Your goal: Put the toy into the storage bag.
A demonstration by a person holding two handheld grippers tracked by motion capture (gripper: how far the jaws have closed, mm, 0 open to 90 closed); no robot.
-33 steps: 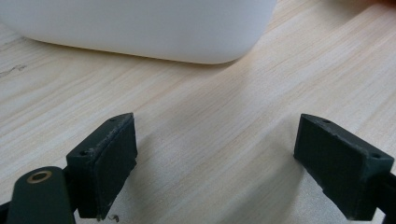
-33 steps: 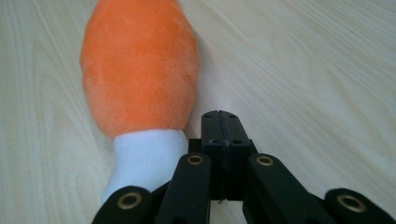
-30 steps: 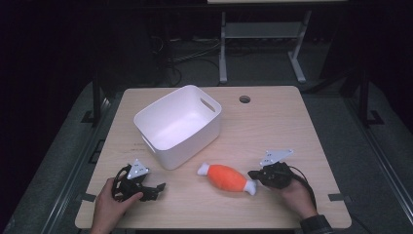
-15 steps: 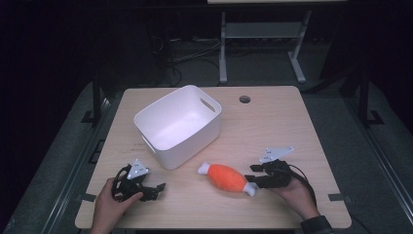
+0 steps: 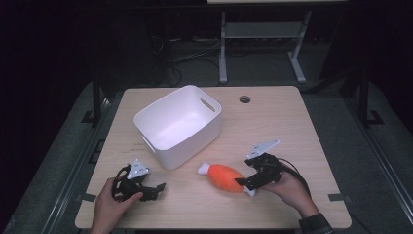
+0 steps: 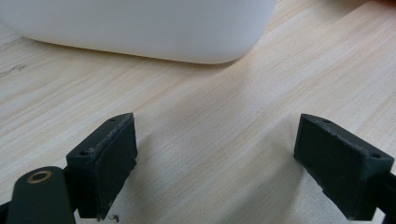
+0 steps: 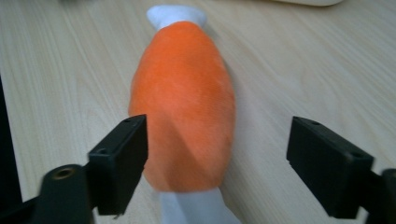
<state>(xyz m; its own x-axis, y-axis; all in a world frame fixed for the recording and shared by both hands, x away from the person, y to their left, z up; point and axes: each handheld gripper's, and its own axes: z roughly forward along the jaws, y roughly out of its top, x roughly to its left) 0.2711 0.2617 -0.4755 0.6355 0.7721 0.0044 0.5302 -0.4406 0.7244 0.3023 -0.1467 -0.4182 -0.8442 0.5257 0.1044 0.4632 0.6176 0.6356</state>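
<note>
Since the earlier frames my right claw (image 5: 246, 184) has lifted a little at the near end of the toy, and its jaws have just been opening: they now stand wide, one on each side of the soft orange plush toy with white tips at both ends (image 5: 225, 177), neither pad pressing it. In the right gripper view the toy (image 7: 184, 107) lies between the jaws but free of them, the left one just beside its flank, the right one well apart. The toy itself has not shifted on the pale wooden bench (image 5: 292, 126).

Key relation: the toy lies straight ahead of my right claw, its long axis running directly away from it, near white tip under the claw, far white tip toward the white plastic tub with cut-out handles (image 5: 178, 124). On the bench that axis runs left to right, slightly slanted, the far tip pointing at the tub's near corner. The jaws already straddle the short axis, so I judge a close across the orange belly needs no turn of the wrist.

My left claw (image 5: 155, 188) rests open and empty near the bench's front left edge, the tub (image 6: 140, 28) just ahead of it. The right hand is the nearer to the toy by far.
</note>
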